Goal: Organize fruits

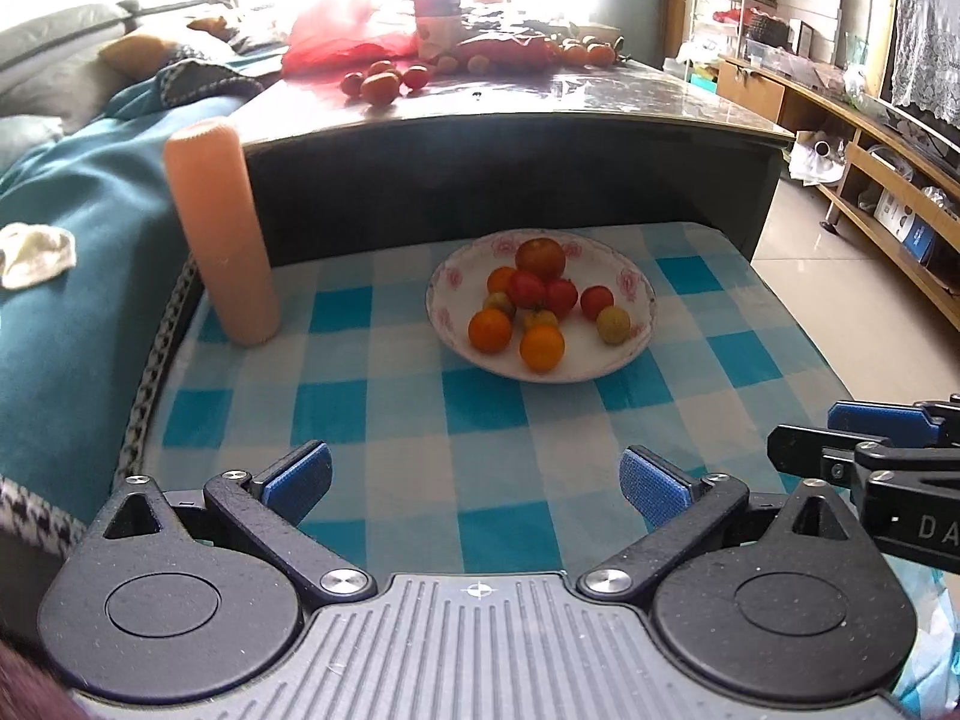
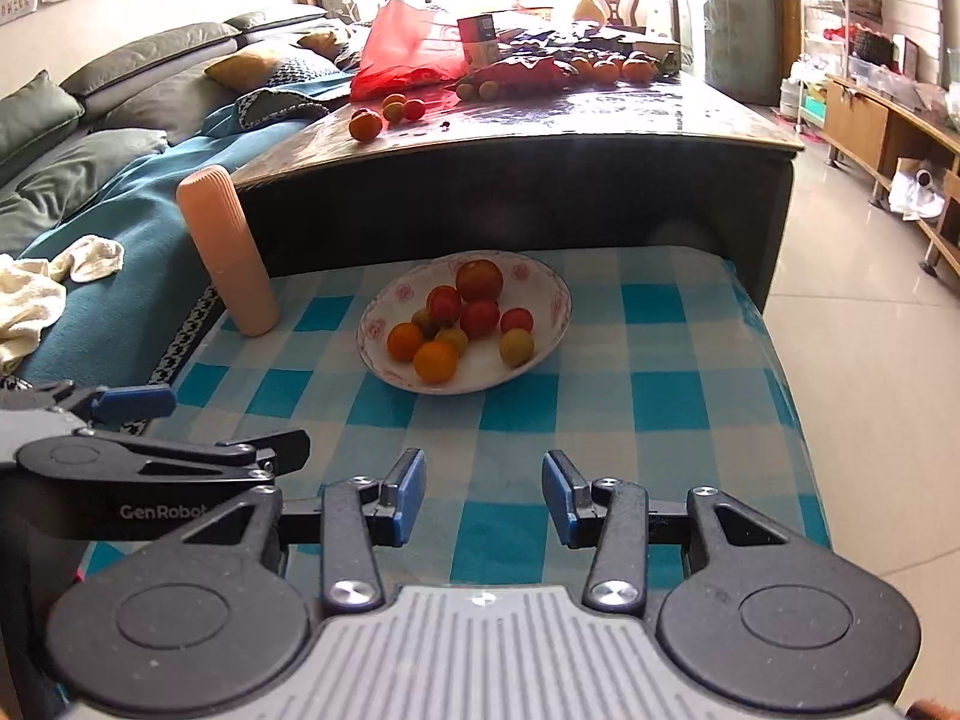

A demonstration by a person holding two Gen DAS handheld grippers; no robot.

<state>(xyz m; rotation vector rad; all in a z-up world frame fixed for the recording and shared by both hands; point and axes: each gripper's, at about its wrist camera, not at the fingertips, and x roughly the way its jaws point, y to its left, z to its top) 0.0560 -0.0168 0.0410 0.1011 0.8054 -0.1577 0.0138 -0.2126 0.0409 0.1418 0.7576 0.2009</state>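
A white plate [image 1: 630,354] [image 2: 549,300] with a pink pattern sits on the blue checked cloth and holds several small red, orange and yellow fruits [image 1: 543,291] [image 2: 459,324]. My left gripper [image 1: 477,480] hovers over the cloth in front of the plate, jaws wide open and empty. My right gripper [image 2: 483,498] is beside it to the right, open with nothing between its blue pads [image 2: 411,495]. Each gripper shows at the edge of the other's view: the right gripper [image 1: 864,438], the left gripper [image 2: 198,426]. More loose fruits [image 1: 384,81] [image 2: 387,114] lie on the dark table behind.
A tall peach-coloured cylinder [image 1: 219,228] [image 2: 228,249] stands at the cloth's far left corner. The dark glossy table [image 1: 540,120] rises behind the cloth, with a red bag [image 2: 402,48] and boxes on it. A teal-covered sofa [image 2: 120,210] lies left; tiled floor [image 2: 870,360] right.
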